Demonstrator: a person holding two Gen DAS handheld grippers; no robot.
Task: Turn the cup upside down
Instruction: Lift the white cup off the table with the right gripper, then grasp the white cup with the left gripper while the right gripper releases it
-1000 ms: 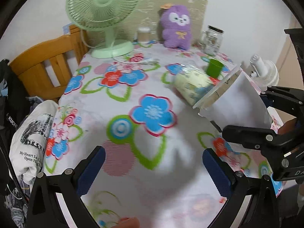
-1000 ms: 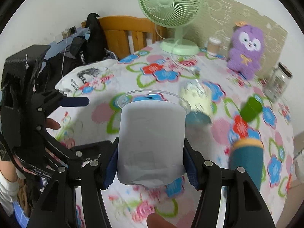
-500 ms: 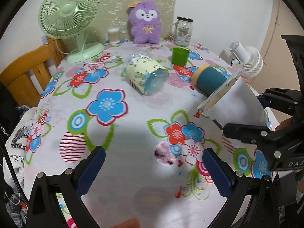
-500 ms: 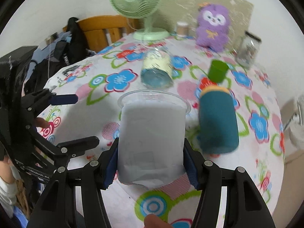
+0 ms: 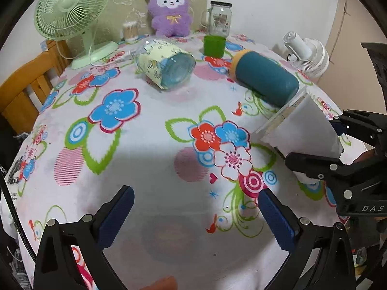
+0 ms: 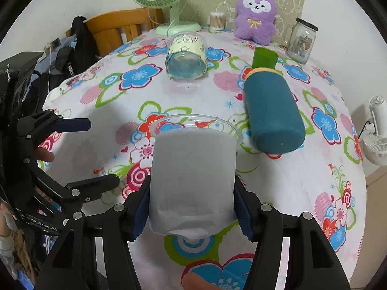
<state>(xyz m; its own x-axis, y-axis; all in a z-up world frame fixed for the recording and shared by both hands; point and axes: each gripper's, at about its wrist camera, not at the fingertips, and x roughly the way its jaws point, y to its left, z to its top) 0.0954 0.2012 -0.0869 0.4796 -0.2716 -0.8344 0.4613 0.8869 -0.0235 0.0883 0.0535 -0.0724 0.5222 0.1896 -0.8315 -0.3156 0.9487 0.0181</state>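
Observation:
My right gripper is shut on a clear plastic cup with a white paper sleeve, held above the flowered tablecloth with its mouth pointing away from the camera. In the left wrist view the same cup is at the right, tilted, mouth facing left, held by the right gripper. My left gripper is open and empty over the table's near part. It also shows in the right wrist view at the left.
A yellow-sleeved clear cup and a teal bottle lie on their sides mid-table. A green cup, glass jar, purple plush and green fan stand at the back. A wooden chair is at the left, a white fan at the right.
Both cameras have swung right across the table, so the lying cup and teal bottle shifted left in view. The right gripper keeps hold of the sleeved cup. The left gripper stays open.

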